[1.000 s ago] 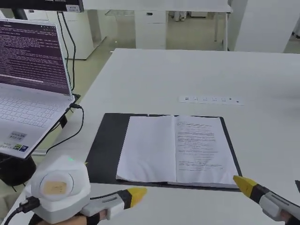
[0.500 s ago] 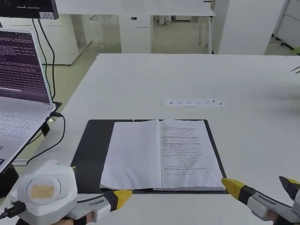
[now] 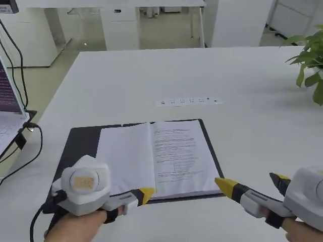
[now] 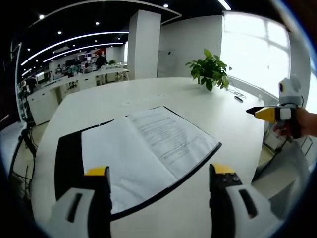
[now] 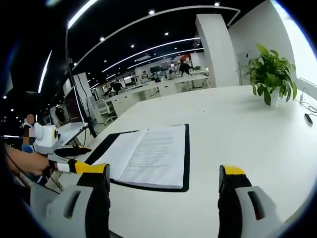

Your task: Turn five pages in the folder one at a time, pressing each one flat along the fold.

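A black folder [image 3: 75,146] lies open on the white table, with a blank page [image 3: 126,156] on the left and a printed page [image 3: 176,154] on the right. My left gripper [image 3: 144,194] hovers open at the folder's front edge, near the fold. In the left gripper view the jaws stand wide apart [image 4: 159,171] over the folder's near edge [image 4: 67,158], holding nothing. My right gripper [image 3: 252,182] is open just off the folder's front right corner, its jaws spread [image 5: 163,169] before the printed page [image 5: 158,153]. Neither touches the paper.
A laptop [image 3: 7,101] and its cable [image 3: 30,146] sit at the left edge. A flush power strip [image 3: 186,101] lies in the table beyond the folder. A potted plant [image 3: 310,65] stands at the far right. Desks and cabinets stand behind the table.
The head camera has swung right, so the laptop has slid out of frame. The right gripper has come further into view; the left one has risen toward the folder's front edge. The pages are unchanged.
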Demonstrator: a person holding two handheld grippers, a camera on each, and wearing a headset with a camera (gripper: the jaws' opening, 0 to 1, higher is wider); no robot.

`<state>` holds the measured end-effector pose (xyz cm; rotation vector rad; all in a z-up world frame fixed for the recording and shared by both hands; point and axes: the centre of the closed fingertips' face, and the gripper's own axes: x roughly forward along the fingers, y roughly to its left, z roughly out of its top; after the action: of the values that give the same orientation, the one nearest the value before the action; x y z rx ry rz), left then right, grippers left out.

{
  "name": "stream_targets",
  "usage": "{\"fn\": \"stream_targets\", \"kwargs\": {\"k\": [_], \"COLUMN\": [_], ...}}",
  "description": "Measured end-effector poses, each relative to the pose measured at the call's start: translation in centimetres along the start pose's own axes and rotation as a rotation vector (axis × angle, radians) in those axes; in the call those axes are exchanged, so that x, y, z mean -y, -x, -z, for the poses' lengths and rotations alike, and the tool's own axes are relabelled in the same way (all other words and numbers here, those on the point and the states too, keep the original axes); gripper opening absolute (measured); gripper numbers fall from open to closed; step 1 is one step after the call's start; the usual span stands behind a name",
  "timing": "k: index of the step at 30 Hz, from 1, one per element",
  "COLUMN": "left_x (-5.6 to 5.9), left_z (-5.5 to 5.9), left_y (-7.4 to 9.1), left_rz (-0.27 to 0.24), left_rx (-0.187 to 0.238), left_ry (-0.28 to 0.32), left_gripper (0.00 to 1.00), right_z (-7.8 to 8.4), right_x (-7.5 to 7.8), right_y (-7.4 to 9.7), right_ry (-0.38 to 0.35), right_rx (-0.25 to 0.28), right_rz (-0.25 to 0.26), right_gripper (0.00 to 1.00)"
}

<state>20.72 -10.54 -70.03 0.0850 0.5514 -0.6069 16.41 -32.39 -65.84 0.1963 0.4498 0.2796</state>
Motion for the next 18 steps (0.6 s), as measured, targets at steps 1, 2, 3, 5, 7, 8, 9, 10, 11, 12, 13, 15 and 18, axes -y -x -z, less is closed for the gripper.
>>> {"fn": "stream_targets", "kwargs": {"k": [1, 2, 3, 5, 7, 8, 9, 10, 11, 12, 13, 15, 18], "left_x": [0.3, 0.8, 1.3, 2.2, 2.7, 3.2, 3.6, 3.9, 4.3, 4.5, 4.9, 5.2, 5.9], "left_z": [0.0, 0.0, -0.3, -0.6, -0.9, -1.0, -1.1, -1.2, -1.2, -1.2, -1.1, -1.1, -1.1], "left_y": [-0.6, -1.3, -2.2, -3.5, -4.3, -5.0, -5.8, -6.2, -6.8, -7.2, -7.8, -8.4, -9.6], "left_rz": [0.007, 0.017, 0.025, 0.044, 0.049, 0.057, 0.064, 0.067, 0.07, 0.073, 0.076, 0.074, 0.074], "left_rx": [-0.007, -0.011, -0.008, -0.005, -0.003, -0.002, -0.005, -0.008, -0.011, -0.016, -0.023, -0.028, -0.033], "left_ry": [-0.004, -0.014, -0.025, -0.034, -0.037, -0.038, -0.038, -0.039, -0.047, -0.05, -0.053, -0.064, -0.076], "left_gripper": [0.8, 0.8, 0.8, 0.79, 0.79, 0.78, 0.78, 0.77, 0.77, 0.76, 0.75, 0.75, 0.73], "right_z": [0.2, 0.2, 0.3, 0.5, 0.6, 0.7, 0.8, 0.8, 0.9, 0.9, 1.0, 1.0, 0.9], "right_x": [-0.1, -0.1, -0.1, 0.0, 0.0, 0.1, 0.2, 0.3, 0.3, 0.5, 0.6, 0.7, 0.8], "right_y": [0.0, 0.0, 0.0, 0.0, 0.0, 0.0, 0.0, 0.0, 0.0, 0.1, 0.1, 0.0, 0.0], "right_ry": [0.002, 0.003, 0.0, -0.006, -0.011, -0.013, -0.014, -0.014, -0.015, -0.022, -0.025, -0.031, -0.038], "right_rx": [-0.004, -0.005, -0.006, -0.008, -0.009, -0.011, -0.012, -0.012, -0.013, -0.012, -0.013, -0.011, -0.011], "right_rz": [-0.001, 0.0, -0.001, 0.003, 0.003, 0.003, 0.005, 0.008, 0.008, 0.011, 0.014, 0.014, 0.015], "right_gripper": [0.91, 0.91, 0.91, 0.91, 0.9, 0.9, 0.9, 0.9, 0.9, 0.9, 0.9, 0.89, 0.89]}}
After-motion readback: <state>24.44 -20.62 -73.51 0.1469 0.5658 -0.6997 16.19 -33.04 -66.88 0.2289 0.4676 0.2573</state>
